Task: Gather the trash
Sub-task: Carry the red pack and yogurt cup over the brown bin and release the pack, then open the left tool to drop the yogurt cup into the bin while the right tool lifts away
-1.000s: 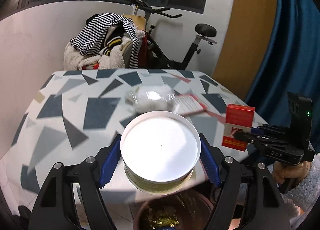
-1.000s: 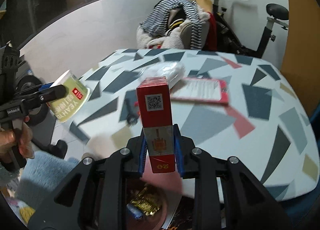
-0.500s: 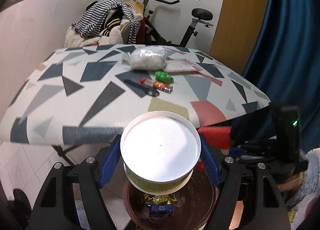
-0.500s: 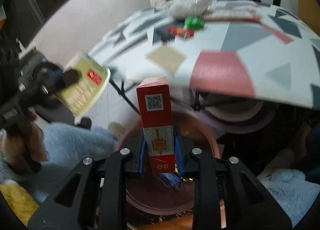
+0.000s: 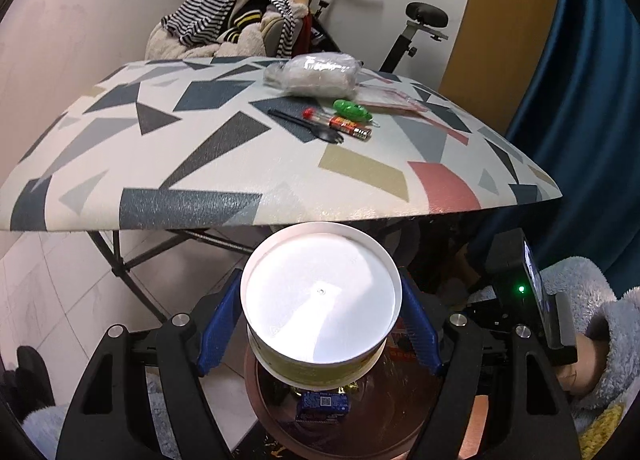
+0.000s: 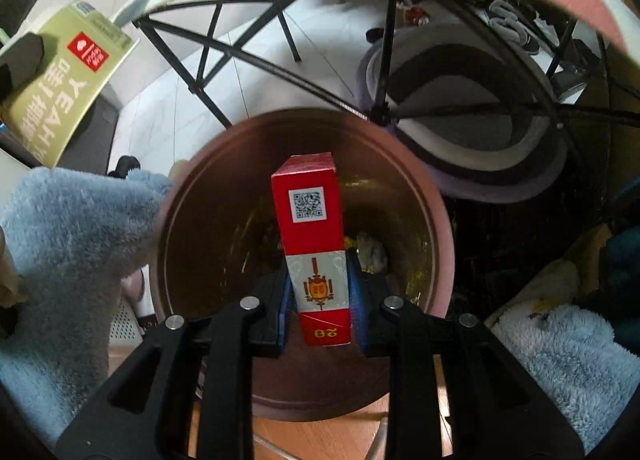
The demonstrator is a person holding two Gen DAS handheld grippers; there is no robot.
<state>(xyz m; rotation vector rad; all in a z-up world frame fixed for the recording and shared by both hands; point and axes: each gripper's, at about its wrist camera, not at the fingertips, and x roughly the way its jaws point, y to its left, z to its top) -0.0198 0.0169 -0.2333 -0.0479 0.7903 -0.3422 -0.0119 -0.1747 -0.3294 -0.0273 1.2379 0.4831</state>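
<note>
My left gripper point(image 5: 320, 332) is shut on a green paper cup with a white base point(image 5: 320, 300), held over the copper-coloured trash bin point(image 5: 416, 416). The cup also shows in the right wrist view point(image 6: 64, 79) at upper left. My right gripper point(image 6: 320, 300) is shut on a red cigarette box point(image 6: 314, 244), held right above the open bin point(image 6: 436, 219). Gold wrappers and a blue packet point(image 5: 322, 406) lie in the bin. The right gripper's body point(image 5: 516, 292) shows at the right in the left wrist view.
On the patterned table point(image 5: 180, 163) lie a clear plastic bag point(image 5: 316, 75), a green object point(image 5: 352, 109), a red tube point(image 5: 340, 123), a black fork point(image 5: 308, 125) and a red-edged sheet point(image 5: 392, 99). Table legs point(image 6: 248, 55) and a round cushion point(image 6: 472, 127) stand beyond the bin.
Both grippers have dropped from table height to below the table edge. The right gripper has tilted down over the bin, still holding the box. The cup is still held.
</note>
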